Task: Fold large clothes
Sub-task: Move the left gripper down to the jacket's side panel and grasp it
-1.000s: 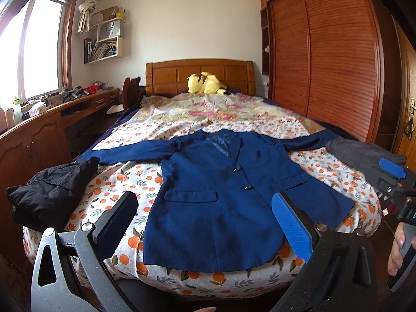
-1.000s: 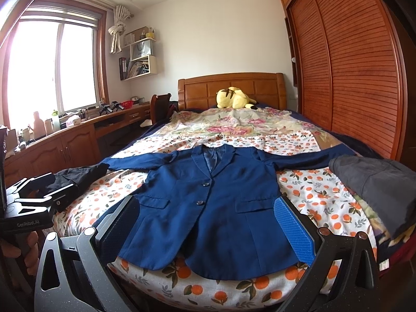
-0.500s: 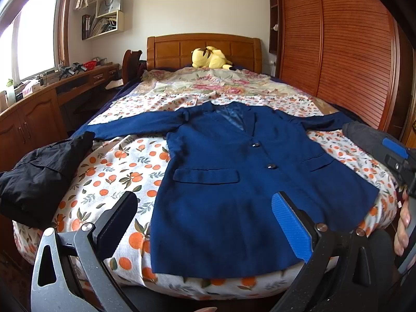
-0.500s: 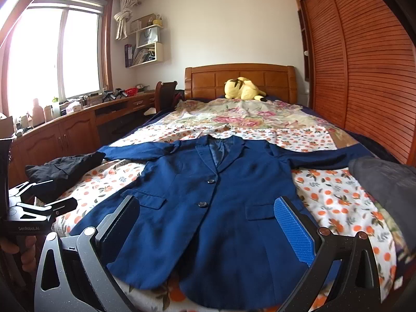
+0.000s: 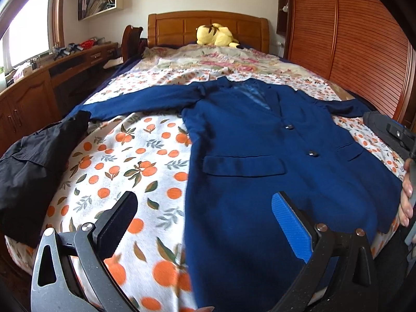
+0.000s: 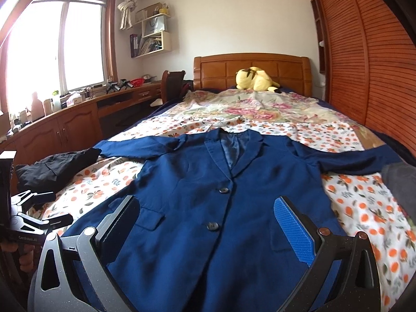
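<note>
A navy blue blazer (image 5: 260, 156) lies flat and face up on the bed, buttoned, with both sleeves spread out sideways; it also shows in the right wrist view (image 6: 221, 208). My left gripper (image 5: 205, 223) is open and empty, low over the blazer's bottom left hem. My right gripper (image 6: 208, 223) is open and empty, low over the blazer's bottom front. Each gripper shows at the edge of the other's view, the left gripper (image 6: 31, 223) at the left and the right gripper (image 5: 400, 135) at the right.
The bed (image 5: 145, 161) has an orange-print sheet. A black garment (image 5: 33, 156) lies at its left edge and a grey garment (image 6: 400, 182) at its right. A yellow plush (image 6: 254, 79) sits by the headboard. A wooden desk (image 6: 65, 124) runs left, a wardrobe (image 6: 369, 65) right.
Both grippers have moved forward and down toward the blazer's bottom hem, so the blazer fills more of each view. Both stay open.
</note>
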Demonstrator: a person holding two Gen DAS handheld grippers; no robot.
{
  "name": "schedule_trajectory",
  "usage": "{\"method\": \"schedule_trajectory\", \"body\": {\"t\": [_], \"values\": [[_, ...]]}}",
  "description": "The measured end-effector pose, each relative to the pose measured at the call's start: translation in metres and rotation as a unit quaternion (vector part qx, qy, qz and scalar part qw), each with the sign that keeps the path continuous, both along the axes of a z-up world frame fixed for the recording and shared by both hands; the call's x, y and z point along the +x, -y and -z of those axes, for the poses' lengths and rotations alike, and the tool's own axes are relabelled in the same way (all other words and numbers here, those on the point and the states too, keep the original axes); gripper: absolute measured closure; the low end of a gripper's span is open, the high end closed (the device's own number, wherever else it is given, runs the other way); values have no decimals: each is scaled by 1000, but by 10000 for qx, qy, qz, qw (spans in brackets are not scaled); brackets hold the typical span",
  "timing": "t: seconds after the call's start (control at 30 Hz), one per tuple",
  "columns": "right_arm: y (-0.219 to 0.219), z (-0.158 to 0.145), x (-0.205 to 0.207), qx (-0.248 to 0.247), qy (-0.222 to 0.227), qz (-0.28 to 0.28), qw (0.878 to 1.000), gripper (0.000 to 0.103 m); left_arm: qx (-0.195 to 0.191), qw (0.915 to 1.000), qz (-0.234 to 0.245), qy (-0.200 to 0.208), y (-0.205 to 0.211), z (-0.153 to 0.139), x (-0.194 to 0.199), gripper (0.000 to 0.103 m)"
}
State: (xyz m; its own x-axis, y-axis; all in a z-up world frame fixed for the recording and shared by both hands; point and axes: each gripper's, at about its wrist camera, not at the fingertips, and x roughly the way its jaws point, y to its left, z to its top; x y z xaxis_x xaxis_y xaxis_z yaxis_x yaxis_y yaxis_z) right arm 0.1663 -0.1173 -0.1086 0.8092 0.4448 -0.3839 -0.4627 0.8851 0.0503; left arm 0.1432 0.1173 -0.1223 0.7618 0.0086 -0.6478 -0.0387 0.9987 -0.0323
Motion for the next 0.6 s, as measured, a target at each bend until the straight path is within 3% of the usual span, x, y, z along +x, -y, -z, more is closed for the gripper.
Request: {"method": "schedule_trajectory", "body": {"t": [0.23, 0.4, 0.6], "values": [[-33, 14, 49, -229, -110, -314, 9992, 0, 36, 9995, -152, -270, -39, 11, 33, 0], [-44, 42, 74, -408, -486, -578, 9963, 0, 17, 9987, -279, -414, -67, 13, 59, 0], [-40, 54, 85, -533, -766, -711, 9931, 0, -26, 9968, -407, -694, -105, 28, 103, 11]]}}
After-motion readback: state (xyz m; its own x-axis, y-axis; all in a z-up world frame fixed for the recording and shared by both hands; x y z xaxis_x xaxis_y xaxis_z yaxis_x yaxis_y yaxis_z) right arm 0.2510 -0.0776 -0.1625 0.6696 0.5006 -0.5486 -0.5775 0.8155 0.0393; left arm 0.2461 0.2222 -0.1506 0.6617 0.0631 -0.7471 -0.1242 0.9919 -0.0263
